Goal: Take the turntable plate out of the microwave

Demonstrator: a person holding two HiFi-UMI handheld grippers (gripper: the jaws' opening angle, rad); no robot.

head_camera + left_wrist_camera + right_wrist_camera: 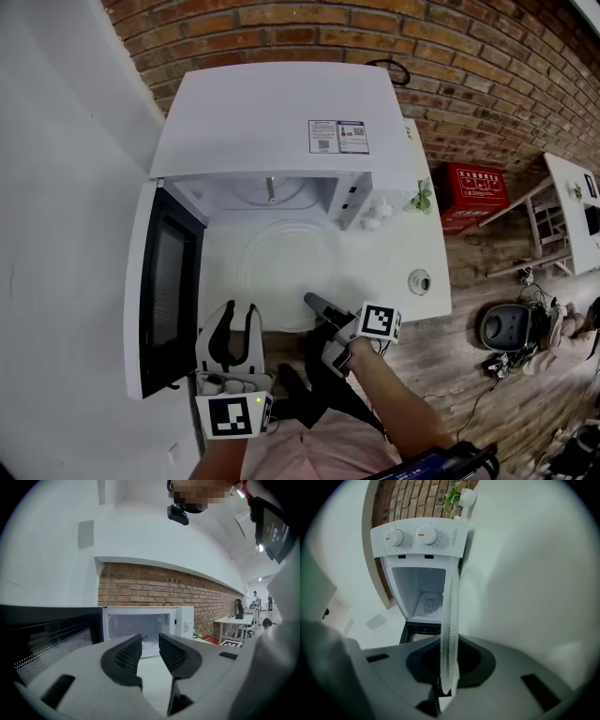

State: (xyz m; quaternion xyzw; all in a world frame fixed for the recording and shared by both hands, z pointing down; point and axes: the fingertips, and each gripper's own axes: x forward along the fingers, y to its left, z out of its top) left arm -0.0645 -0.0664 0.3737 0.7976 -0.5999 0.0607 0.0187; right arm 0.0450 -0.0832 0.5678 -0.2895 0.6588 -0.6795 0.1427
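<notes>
The clear glass turntable plate (281,255) lies outside the white microwave (281,122), over the white table (412,246) in front of its open cavity. My right gripper (316,303) is shut on the plate's near rim. The right gripper view shows the plate (450,616) edge-on, pinched between the jaws of that gripper (449,670), with the microwave's dials (419,537) beyond. My left gripper (240,311) hangs open at the table's front left, with nothing between its fingers. In the left gripper view, that gripper (150,644) points at the microwave cavity (140,627).
The microwave door (161,291) is swung wide open to the left, beside my left gripper. A small plant (422,199) and a round metal fitting (419,280) sit on the table's right side. A red box (473,187) and clutter lie on the wooden floor at right.
</notes>
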